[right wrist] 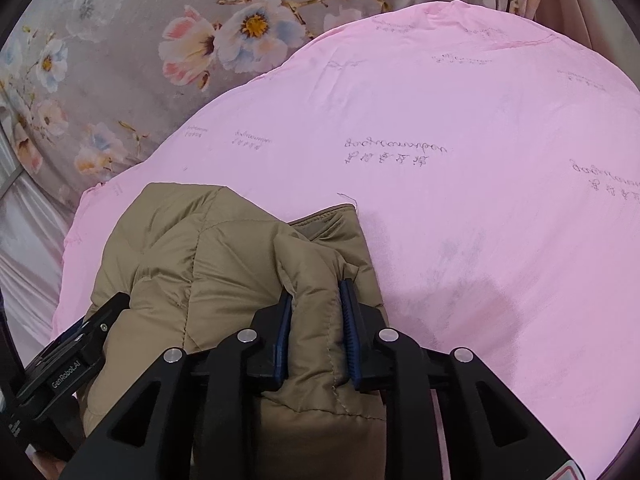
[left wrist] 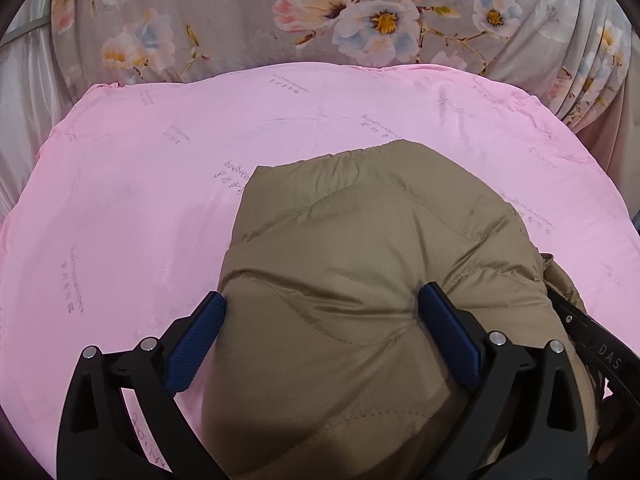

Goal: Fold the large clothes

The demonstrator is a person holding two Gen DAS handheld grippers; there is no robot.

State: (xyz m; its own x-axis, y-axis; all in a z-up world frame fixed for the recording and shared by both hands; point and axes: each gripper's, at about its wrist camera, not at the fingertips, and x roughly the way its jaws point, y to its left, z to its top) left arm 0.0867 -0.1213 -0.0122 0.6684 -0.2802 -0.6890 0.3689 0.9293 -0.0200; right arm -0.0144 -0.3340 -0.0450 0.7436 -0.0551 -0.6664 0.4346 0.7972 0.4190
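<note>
A tan quilted puffer jacket point(left wrist: 360, 220) lies bundled on a pink blanket point(left wrist: 140, 200). My left gripper point(left wrist: 322, 295) is open wide and straddles the near end of the bundle. The puffy fabric fills the gap between its blue pads. In the right wrist view the same jacket point(right wrist: 200, 248) sits at the lower left of the pink blanket point(right wrist: 460, 200). There my right gripper point(right wrist: 316, 291) is shut on a raised ridge of the jacket, with both blue pads pressed into the fabric. A ribbed cuff or hem point(right wrist: 332, 224) shows just beyond that ridge.
Grey floral bedding point(left wrist: 240, 20) rises behind the blanket and also shows as floral bedding point(right wrist: 120, 60) at the upper left. Pale satin cloth point(left wrist: 20, 120) hangs at the left edge. Black housing of the other gripper point(right wrist: 80, 344) sits close beside the jacket.
</note>
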